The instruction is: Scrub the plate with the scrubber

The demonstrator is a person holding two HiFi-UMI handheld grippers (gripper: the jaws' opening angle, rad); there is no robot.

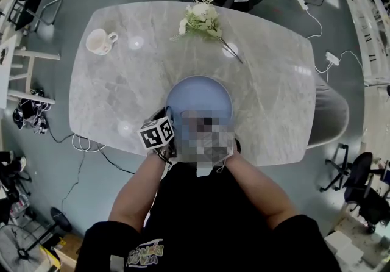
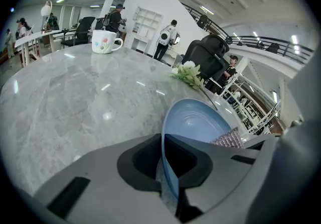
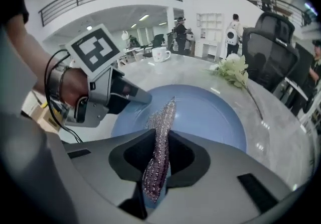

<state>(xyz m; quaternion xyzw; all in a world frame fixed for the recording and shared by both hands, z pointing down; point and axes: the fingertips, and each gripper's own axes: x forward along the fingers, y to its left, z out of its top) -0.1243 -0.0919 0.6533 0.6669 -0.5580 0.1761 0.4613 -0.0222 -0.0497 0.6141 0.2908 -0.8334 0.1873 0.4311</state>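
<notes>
A light blue plate [image 1: 198,97] lies on the marble table [image 1: 274,82] near its front edge. My left gripper [image 2: 168,168] is shut on the plate's near rim, with the thin rim [image 2: 165,157] squeezed between the jaws; its marker cube [image 1: 157,133] shows at the plate's lower left. My right gripper [image 3: 158,168] is shut on a sparkly silver-purple scrubber [image 3: 160,137], which stands up out of the jaws over the plate's [image 3: 210,115] near left part. The left gripper [image 3: 108,92] shows there, holding the plate's left edge. In the head view the right gripper is hidden under a blurred patch.
A white mug [image 1: 99,41] stands at the table's far left. A bunch of white flowers [image 1: 201,19] lies beyond the plate. A black office chair [image 3: 268,42] is behind the table, with people farther back.
</notes>
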